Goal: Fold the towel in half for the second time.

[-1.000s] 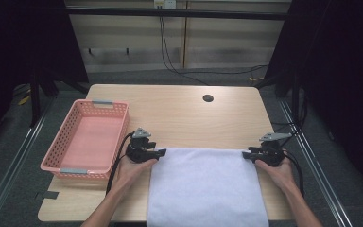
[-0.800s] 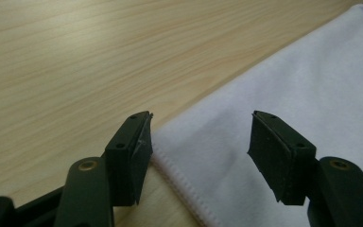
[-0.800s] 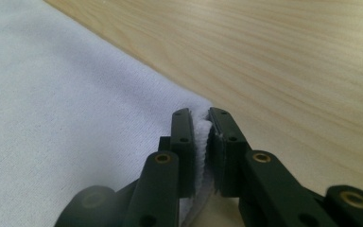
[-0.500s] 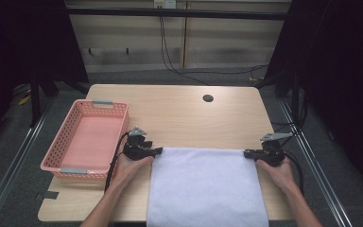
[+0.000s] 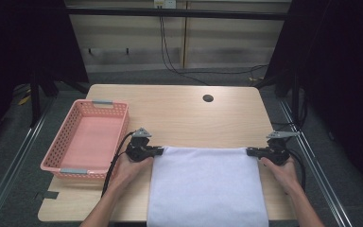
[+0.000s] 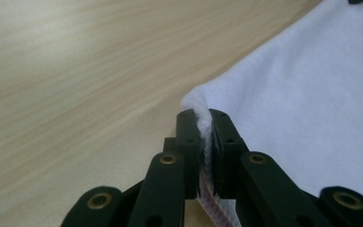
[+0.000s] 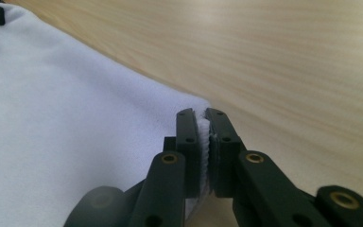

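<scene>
In the left gripper view the left claw has its two black jaws pinched together on a far corner of the white towel, a thin ridge of the cloth's hemmed edge squeezed between the pads; these jaws have just been closing, with the cloth between them. The right claw in the right gripper view grips the other far corner of the same towel in the same way, its jaws narrow with only the folded cloth between them, and they too have just been closing on it. From the high view, the left claw and the right claw point toward each other along the towel's far edge, each at one corner, and that edge runs straight between them. The person's hands lie behind the claws, forearms coming in from the near side, with a black cable looping back from each claw. The towel is spread flat on the light wooden tabletop, reaching from the claws to the near edge and hanging slightly over it. To the left, just beside the left hand, stands a pink perforated basket with grey handles. Well beyond the towel, a round dark hole sits in the tabletop near the far edge.
</scene>
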{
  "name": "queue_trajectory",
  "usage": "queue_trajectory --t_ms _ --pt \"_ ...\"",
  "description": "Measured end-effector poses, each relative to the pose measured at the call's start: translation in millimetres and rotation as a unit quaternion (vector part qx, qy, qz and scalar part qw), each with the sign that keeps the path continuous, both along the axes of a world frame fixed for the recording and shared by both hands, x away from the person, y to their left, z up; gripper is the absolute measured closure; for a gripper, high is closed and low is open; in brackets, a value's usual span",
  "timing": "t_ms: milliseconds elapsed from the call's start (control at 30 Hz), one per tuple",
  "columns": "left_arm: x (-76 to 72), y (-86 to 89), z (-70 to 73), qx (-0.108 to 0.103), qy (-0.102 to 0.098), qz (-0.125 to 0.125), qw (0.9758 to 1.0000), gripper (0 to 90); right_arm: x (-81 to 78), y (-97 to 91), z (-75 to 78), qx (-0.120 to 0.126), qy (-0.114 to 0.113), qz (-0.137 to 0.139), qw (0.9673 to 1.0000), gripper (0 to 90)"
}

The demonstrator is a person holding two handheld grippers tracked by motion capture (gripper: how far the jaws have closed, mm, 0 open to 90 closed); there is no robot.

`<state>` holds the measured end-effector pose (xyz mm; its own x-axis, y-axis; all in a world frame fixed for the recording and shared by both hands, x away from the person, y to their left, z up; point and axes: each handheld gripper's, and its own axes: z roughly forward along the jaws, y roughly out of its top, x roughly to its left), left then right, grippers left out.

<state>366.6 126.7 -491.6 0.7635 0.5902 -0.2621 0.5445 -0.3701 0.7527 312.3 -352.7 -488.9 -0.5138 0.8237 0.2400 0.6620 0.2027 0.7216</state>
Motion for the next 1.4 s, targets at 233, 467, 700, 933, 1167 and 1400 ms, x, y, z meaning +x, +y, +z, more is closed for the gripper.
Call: queue_trajectory --t_ms 233,467,700,933,1167,1400 --pt "5.2 0.8 23.3 -0.021 -0.013 0.0 0.9997 84.5 -1.6 -6.9 23.8 0.024 -0.038 -0.003 0.999 85.1" --pt "10.3 0.5 49.3 -0.023 -0.021 -0.013 0.9994 84.4 8.4 -9.4 43.0 0.037 -0.051 0.0 0.998 85.1" --pt "15.2 8.0 64.2 -0.02 -0.035 0.0 0.9992 84.7 17.4 -5.7 62.2 0.04 -0.068 0.0 0.9969 85.5" --pt "29.2 3.2 65.6 -0.021 -0.045 0.022 0.9985 85.1 36.8 -1.5 66.0 0.039 -0.063 -0.015 0.9971 85.5" --pt "48.7 0.0 83.8 -0.034 -0.061 0.039 0.9968 85.2 49.9 -7.1 81.7 0.052 -0.079 -0.035 0.995 85.7" --pt "65.2 -1.7 101.1 -0.054 -0.076 0.052 0.9942 85.1 62.1 -10.3 95.2 0.061 -0.1 -0.049 0.9919 85.7"
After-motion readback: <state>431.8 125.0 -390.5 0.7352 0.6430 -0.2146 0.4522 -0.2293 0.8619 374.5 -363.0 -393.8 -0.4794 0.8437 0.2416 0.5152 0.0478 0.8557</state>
